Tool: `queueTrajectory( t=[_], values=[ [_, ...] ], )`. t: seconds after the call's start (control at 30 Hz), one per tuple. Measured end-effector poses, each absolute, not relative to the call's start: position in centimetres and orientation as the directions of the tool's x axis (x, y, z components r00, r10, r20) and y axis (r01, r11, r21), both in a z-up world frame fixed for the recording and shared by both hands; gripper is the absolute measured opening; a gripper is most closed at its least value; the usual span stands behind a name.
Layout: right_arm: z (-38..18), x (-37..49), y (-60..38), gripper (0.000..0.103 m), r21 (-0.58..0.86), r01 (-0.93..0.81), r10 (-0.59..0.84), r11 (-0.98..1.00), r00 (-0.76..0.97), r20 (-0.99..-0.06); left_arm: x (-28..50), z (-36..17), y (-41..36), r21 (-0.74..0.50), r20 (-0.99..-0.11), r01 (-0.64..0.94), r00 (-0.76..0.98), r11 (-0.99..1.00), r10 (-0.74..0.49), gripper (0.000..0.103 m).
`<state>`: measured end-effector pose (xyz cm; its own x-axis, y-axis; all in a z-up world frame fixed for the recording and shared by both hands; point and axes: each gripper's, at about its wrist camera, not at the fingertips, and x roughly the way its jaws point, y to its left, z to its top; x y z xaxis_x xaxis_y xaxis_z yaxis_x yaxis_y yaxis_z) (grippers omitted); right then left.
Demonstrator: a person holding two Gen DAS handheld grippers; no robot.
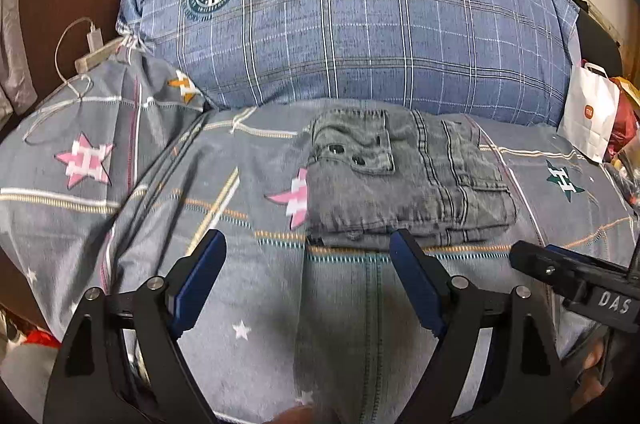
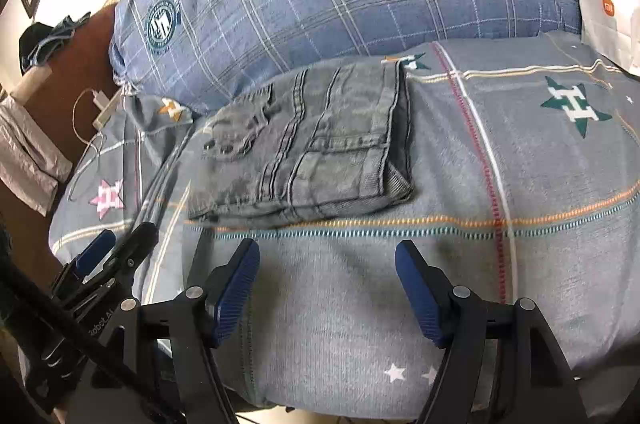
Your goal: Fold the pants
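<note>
Lying on the bed (image 1: 120, 208) as a compact grey bundle, the pants (image 1: 404, 180) are seen just in front of the blue plaid pillow (image 1: 340, 12), with a pocket and seams on top and stacked edges along the near side. The folding is judged to be done, or all but done. The left gripper (image 1: 306, 244) is spread wide with nothing between its jaws, short of the bundle's near edge. The right gripper (image 2: 326, 252) is likewise spread and empty, with only bedding seen in the gap. Neither tool is touching the denim. If anything more is called for, it is judged to be a light pressing or squaring of the bundle's edges; otherwise both tools can be drawn clear.
</note>
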<state>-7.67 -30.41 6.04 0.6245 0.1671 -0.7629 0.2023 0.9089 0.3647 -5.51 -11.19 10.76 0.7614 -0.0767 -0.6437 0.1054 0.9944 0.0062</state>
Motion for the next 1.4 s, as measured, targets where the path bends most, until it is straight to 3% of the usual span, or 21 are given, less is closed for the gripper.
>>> queueTrajectory(
  t=[0.67, 1.4],
  values=[
    [7.2, -7.3, -26.8, 0.072, 0.173, 0.165, 0.020, 0.971, 0.666, -0.745, -5.2, 8.7, -11.2, 0.000, -0.690, 0.065, 0.722, 0.998, -0.047, 0.084],
    [7.2, -7.1, -26.2, 0.072, 0.146, 0.150, 0.009, 0.978, 0.668, -0.744, -5.8, 9.3, -11.6, 0.042, -0.646, 0.069, 0.763, 0.997, -0.026, 0.084]
  ],
)
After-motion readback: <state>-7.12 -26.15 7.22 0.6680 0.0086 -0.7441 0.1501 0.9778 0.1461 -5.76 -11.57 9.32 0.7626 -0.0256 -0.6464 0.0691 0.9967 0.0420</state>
